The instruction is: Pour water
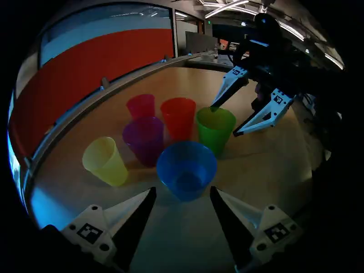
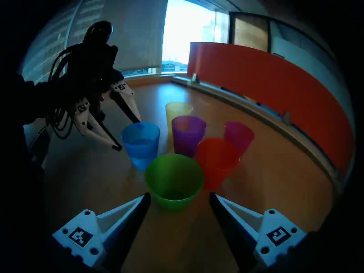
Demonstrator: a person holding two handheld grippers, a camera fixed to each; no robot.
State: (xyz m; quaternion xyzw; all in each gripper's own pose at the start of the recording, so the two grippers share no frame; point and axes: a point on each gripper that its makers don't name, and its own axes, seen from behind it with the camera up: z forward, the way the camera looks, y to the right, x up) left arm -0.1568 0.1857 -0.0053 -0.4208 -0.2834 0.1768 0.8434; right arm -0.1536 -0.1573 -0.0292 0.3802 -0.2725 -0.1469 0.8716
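We hold the left gripper (image 1: 182, 190), jaws spread, just before the blue cup (image 1: 186, 169), which seems to hold water; the right gripper (image 2: 179, 195), jaws also spread, faces the green cup (image 2: 174, 179), probably the one to fill

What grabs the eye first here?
A tight cluster of six coloured translucent plastic cups on the brown wooden table. The translucent blue plastic cup sits at the tips of the open left tongs, the translucent green plastic cup at the tips of the open right tongs. A long red wall panel runs behind.
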